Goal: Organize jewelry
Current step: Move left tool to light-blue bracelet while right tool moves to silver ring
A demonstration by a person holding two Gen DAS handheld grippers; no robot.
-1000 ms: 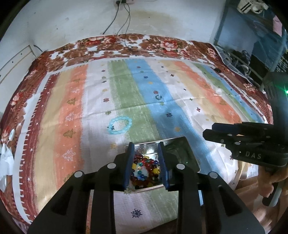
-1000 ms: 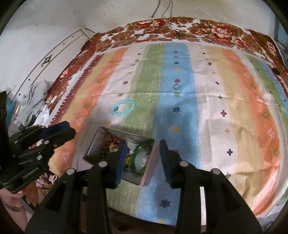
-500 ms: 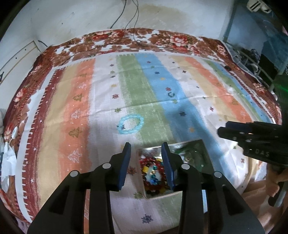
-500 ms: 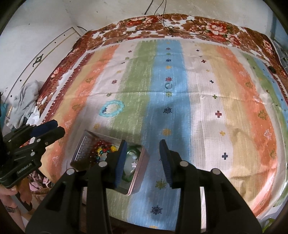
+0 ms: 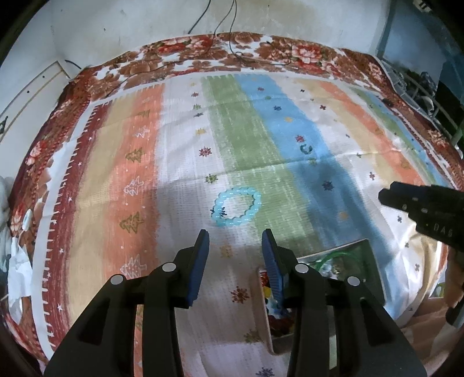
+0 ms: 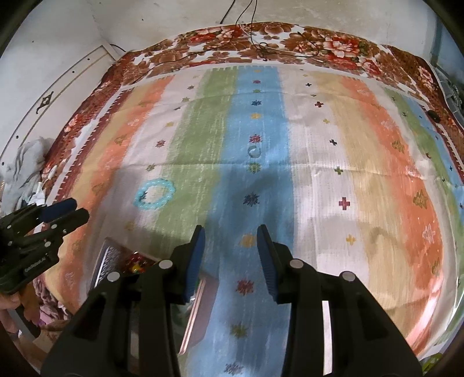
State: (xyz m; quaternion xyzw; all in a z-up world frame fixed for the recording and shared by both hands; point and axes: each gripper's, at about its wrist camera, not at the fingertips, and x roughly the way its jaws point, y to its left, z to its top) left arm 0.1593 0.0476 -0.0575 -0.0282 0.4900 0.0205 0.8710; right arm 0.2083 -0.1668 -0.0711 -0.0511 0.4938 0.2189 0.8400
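With both cameras angled down over the bed, at the bottom of the left wrist view sits the left gripper (image 5: 235, 240), black with blue pads, jaws opening, nothing but cloth between the fingers. Right of it, low in frame and partly hidden behind the right finger: a shallow silver metal tray (image 5: 265, 313) holding a heap of multicoloured bead jewellery (image 5: 271, 293) and a green bangle (image 5: 333, 256). Just above the fingertips, near the frame's centre, lies a light-blue beaded bracelet (image 5: 236, 206), flat on the striped pastel bedcover (image 5: 145, 179), apart from both pads. Higher and to the right, on the blue stripe, rests a small dark-teal ring-like piece (image 5: 305, 148), too small to tell more. At the right edge juts the right gripper (image 5: 388, 197).

At the bottom of the right wrist view stands the right gripper (image 6: 230, 235), fingers spread, empty, over the blue stripe. Lower left, the same tray (image 6: 200, 313), mostly behind the left finger, with beads (image 6: 134, 262) showing. At the left edge, the left gripper (image 6: 74, 211), held by a hand (image 6: 8, 304). Above it, the bracelet (image 6: 154, 193); further up, centre, the small ring-like piece (image 6: 254, 151). Along the top, the floral brown border (image 6: 290, 37) and black cables (image 6: 261, 43) against a whitish wall (image 6: 145, 17).
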